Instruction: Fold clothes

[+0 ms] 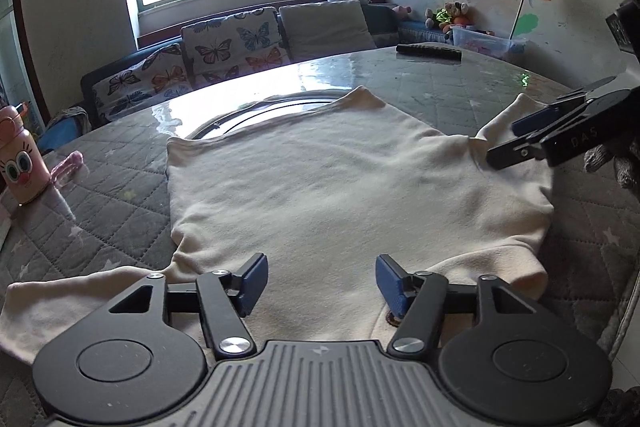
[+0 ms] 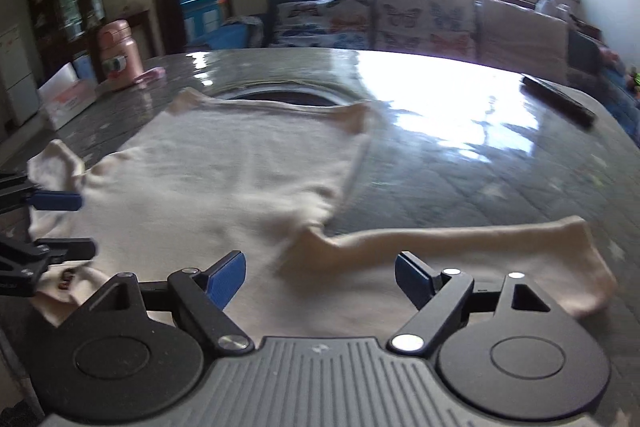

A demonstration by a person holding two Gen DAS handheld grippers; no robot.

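A cream long-sleeved top lies spread flat on the grey quilted table, hem towards the far side. My left gripper is open and empty, low over the collar end. My right gripper is open and empty over the shoulder and the right sleeve, which stretches out sideways. In the left wrist view the right gripper comes in from the right, over the sleeve. In the right wrist view the left gripper shows at the left edge, open over the collar. The top looks blurred there.
The table has a glossy cover and a round inset beyond the hem. A pink bottle and a small pink item stand at the left. A black remote lies at the far side. A white box is near the bottle.
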